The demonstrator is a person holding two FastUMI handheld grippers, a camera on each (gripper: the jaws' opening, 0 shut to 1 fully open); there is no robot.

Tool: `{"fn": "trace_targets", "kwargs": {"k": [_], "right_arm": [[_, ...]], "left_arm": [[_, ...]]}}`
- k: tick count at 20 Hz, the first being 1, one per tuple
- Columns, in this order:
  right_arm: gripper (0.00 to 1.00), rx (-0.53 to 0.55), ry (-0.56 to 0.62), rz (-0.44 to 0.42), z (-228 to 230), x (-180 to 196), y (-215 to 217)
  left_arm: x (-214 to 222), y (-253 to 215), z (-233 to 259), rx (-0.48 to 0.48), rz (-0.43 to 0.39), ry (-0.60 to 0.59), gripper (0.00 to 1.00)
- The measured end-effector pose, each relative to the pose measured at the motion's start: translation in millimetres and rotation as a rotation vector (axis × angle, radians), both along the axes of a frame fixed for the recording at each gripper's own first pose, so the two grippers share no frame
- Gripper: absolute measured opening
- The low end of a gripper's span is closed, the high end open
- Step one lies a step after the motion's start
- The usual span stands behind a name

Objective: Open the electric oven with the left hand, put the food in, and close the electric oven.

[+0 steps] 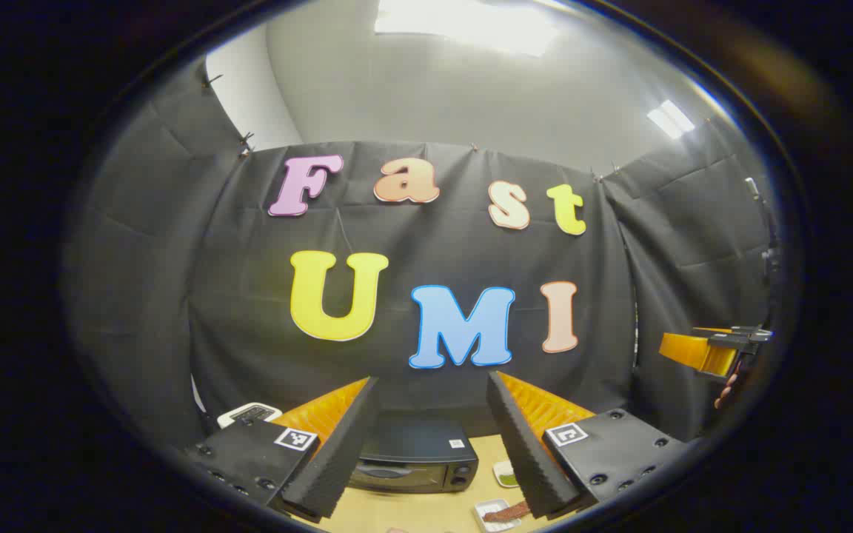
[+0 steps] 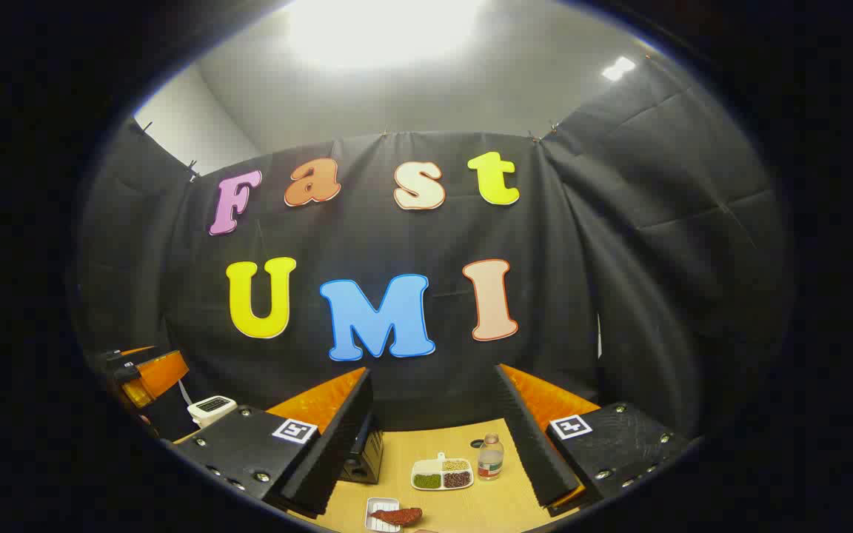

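Both tools are held high, fingers spread wide and empty: left tool (image 1: 432, 444), right tool (image 2: 434, 437). Below on the surface (image 2: 471, 503), the food (image 2: 395, 515) waits on its dish; beyond, the oven (image 1: 415, 463) sits shut.

A divided dish (image 2: 442, 474) of grains beside a small bottle (image 2: 491, 457) on the wooden table (image 2: 463, 507); white scale (image 2: 211, 408) at left.

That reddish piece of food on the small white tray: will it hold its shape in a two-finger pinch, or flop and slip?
The food looks thin, flat and irregular, so it probably sags somewhat at its ends. Its surface seems slightly glossy, hinting at some slip. The shallow tray looks light and may slide on the smooth table.
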State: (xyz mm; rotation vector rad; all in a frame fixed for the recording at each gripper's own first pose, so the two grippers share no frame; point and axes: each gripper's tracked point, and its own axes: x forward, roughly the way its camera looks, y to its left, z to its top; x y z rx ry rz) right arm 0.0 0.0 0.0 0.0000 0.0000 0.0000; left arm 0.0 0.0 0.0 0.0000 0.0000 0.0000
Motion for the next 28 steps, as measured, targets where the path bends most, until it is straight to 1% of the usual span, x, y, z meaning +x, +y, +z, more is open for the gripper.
{"fn": "trace_targets", "kwargs": {"k": [1, 2, 3, 4, 9, 14, 15, 17, 20, 24, 25, 27, 28], "right_arm": [[0.98, -0.002, 0.005, 0.003, -2.3, 1.1, 1.9], [0.98, -0.001, 0.010, 0.004, -2.9, 2.4, 4.7], [0.99, 0.000, 0.013, 0.002, -3.1, 1.7, 6.3], [0.98, 0.002, 0.013, -0.001, -3.3, 1.6, 7.7], [0.98, -0.014, 0.010, 0.002, -8.5, 0.6, 27.2], [0.98, -0.005, -0.012, -0.013, -6.4, 1.7, 45.9], [0.98, 0.004, -0.014, -0.015, -7.4, 4.0, 49.7], [0.98, 0.025, 0.006, -0.014, -12.5, 7.5, 54.7], [0.98, 0.039, 0.015, -0.019, -18.3, 13.2, 50.9], [0.98, 0.012, 0.043, -0.013, -35.6, 22.6, 39.4], [0.98, 0.010, 0.048, -0.011, -39.2, 23.5, 36.5], [0.98, 0.017, 0.070, 0.000, -48.7, 26.6, 33.2], [0.98, 0.019, 0.077, 0.004, -52.0, 29.1, 31.2]], "left_arm": [[-0.7, 0.4, 1.2, 0.001, 0.001, 0.000, 1.00], [-0.5, 0.8, -0.8, -0.003, -0.003, 0.001, 1.00], [-0.1, 1.4, -2.6, -0.006, -0.010, 0.005, 0.96], [1.4, 2.9, -4.4, -0.005, -0.018, 0.008, 1.00], [0.0, 24.1, -6.1, 0.021, -0.019, 0.010, 1.00], [8.0, 42.8, -3.4, -0.006, -0.031, -0.020, 1.00], [11.4, 43.4, -7.1, -0.021, -0.040, -0.012, 0.92], [18.9, 47.0, -13.5, -0.037, -0.050, 0.004, 1.00], [24.7, 48.9, -16.2, -0.034, -0.049, 0.013, 1.00], [32.0, 49.6, -26.1, -0.048, -0.016, 0.005, 1.00], [34.4, 48.2, -31.3, -0.053, -0.013, 0.007, 1.00], [41.2, 51.3, -55.1, -0.048, 0.003, 0.041, 0.92], [48.1, 54.1, -69.8, -0.041, 0.012, 0.066, 0.96]]}}
